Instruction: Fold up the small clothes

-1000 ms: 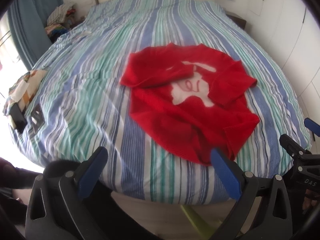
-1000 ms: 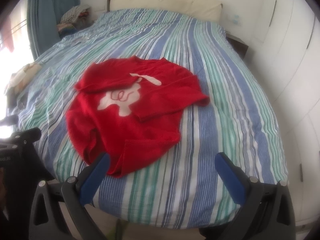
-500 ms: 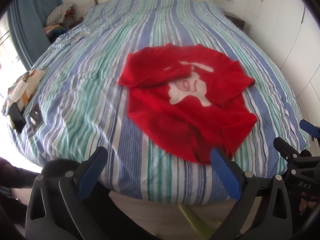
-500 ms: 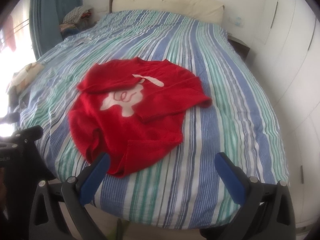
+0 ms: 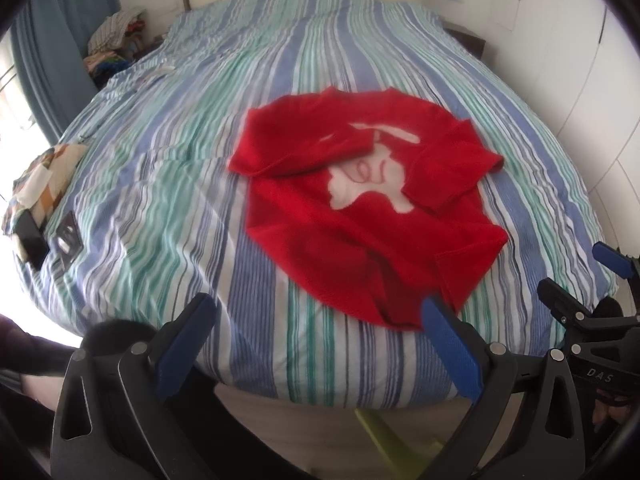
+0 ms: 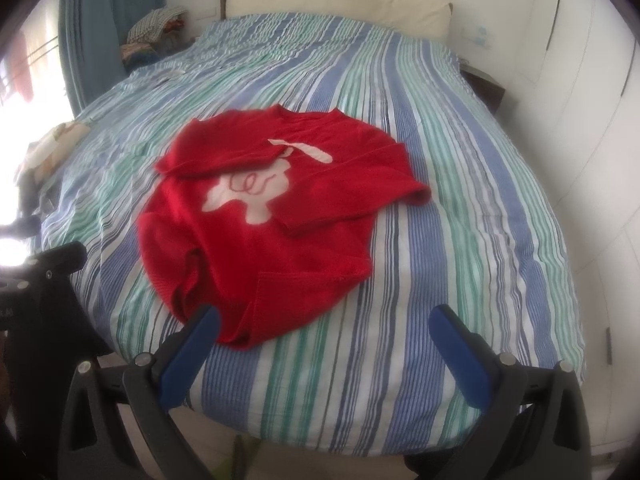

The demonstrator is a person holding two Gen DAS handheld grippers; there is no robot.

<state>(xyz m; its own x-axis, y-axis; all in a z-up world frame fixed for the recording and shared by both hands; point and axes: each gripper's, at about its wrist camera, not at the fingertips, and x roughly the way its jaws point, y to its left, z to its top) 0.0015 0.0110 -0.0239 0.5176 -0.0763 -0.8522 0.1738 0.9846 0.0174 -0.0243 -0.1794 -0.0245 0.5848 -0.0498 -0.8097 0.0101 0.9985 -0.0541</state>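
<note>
A small red sweater (image 5: 356, 216) (image 6: 280, 216) with a white animal shape on its chest lies on the striped bed, both sleeves folded in over the front and the hem rumpled near the bed's foot. My left gripper (image 5: 316, 312) hangs open above the foot edge, its right blue fingertip (image 5: 440, 316) just short of the hem. In the right wrist view my right gripper (image 6: 324, 324) is open too, its left fingertip (image 6: 204, 328) at the hem's edge. Neither holds anything. The right gripper's black frame (image 5: 592, 344) shows at the left view's right side.
The striped bedcover (image 5: 168, 200) (image 6: 460, 220) spreads wide around the sweater. A patterned cloth and dark flat items (image 5: 40, 208) lie at the bed's left edge. A clothes pile (image 5: 112, 48) sits by the blue curtain. White cupboards (image 6: 592, 100) line the right side.
Both grippers have drawn back a little toward the foot of the bed and stay open. The sweater lies as before.
</note>
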